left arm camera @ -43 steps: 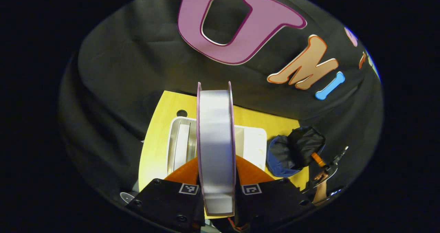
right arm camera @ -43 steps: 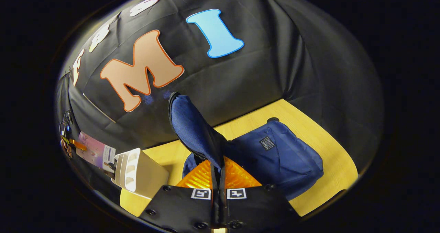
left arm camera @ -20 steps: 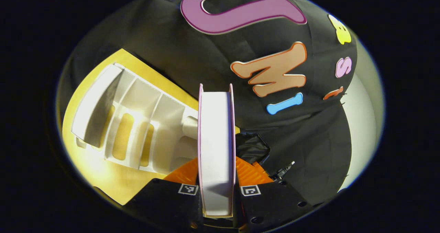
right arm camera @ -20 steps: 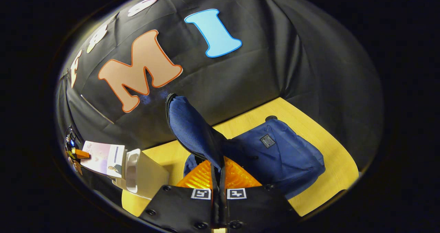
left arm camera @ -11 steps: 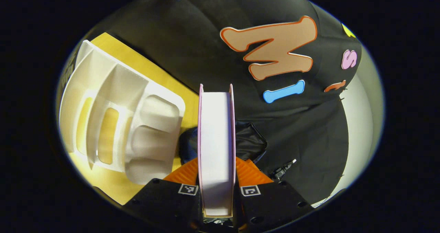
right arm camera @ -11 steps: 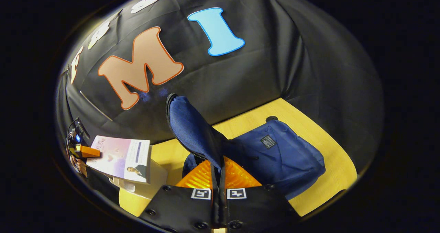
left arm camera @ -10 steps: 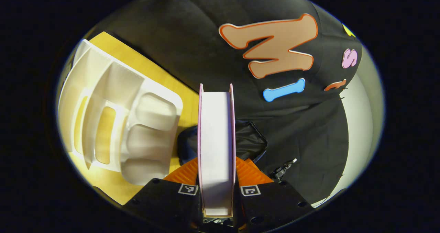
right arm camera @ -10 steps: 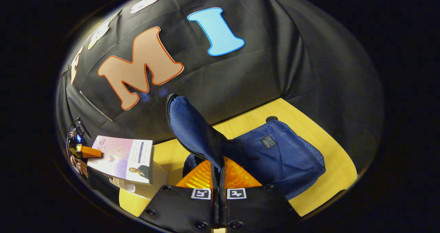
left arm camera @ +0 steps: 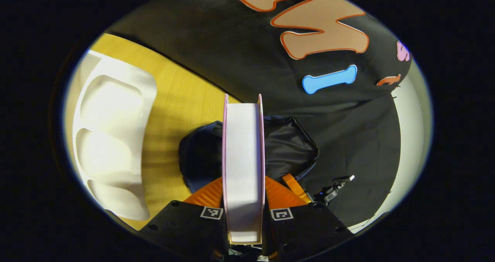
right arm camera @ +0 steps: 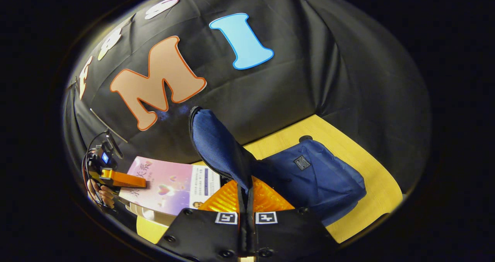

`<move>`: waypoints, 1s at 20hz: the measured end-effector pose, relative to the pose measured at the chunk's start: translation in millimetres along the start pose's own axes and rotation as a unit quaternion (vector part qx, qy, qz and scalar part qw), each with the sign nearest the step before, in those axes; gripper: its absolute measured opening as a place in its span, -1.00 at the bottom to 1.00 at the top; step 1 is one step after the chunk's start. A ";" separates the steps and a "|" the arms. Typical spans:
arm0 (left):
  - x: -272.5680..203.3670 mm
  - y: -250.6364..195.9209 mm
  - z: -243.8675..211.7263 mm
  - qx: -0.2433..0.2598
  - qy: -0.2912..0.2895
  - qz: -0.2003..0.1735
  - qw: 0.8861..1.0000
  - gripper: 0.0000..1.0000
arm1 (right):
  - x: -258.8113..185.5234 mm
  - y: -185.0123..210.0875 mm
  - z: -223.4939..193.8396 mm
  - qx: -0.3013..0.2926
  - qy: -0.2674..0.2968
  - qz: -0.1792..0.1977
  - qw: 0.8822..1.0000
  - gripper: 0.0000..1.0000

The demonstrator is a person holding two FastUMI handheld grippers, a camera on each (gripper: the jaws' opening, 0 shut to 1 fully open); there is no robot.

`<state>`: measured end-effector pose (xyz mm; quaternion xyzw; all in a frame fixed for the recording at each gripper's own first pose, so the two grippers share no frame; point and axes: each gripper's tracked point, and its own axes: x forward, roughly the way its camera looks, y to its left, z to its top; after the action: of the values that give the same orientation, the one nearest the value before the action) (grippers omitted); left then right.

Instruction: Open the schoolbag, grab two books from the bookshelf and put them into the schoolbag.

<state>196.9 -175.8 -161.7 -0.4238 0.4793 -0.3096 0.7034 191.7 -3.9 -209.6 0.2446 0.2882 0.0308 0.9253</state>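
Carried from the white bookshelf [left arm camera: 112,138] at frame left, the book [left arm camera: 243,169] clamped by the left gripper [left arm camera: 243,188] now hangs over the open schoolbag [right arm camera: 309,177] on the yellow table [right arm camera: 367,169]; the right gripper [right arm camera: 246,200] pinches the flap [right arm camera: 216,146] at centre.

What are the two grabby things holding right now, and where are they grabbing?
The left hand-held gripper pinches a book across its covers at one edge. The right hand-held gripper pinches the schoolbag by its opened flap, lifting it.
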 end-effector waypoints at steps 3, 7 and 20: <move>23.8 3.3 -5.2 -0.014 0.012 0.005 1.000 -0.43 | -1.2 2.4 5.5 0.003 -0.006 0.003 1.000 -0.94; 54.8 10.0 -11.4 -0.027 0.022 0.006 0.999 -0.39 | -4.7 5.8 12.9 0.003 -0.016 0.008 1.000 -0.94; 145.7 12.2 -41.0 -0.075 0.058 -0.003 0.995 -0.39 | -7.4 10.2 17.9 0.009 -0.020 0.028 0.999 -0.96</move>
<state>209.7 -305.3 -240.1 -0.4584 0.5400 -0.2983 0.6398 196.2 -4.1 -188.2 0.2616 0.2631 0.0496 0.9273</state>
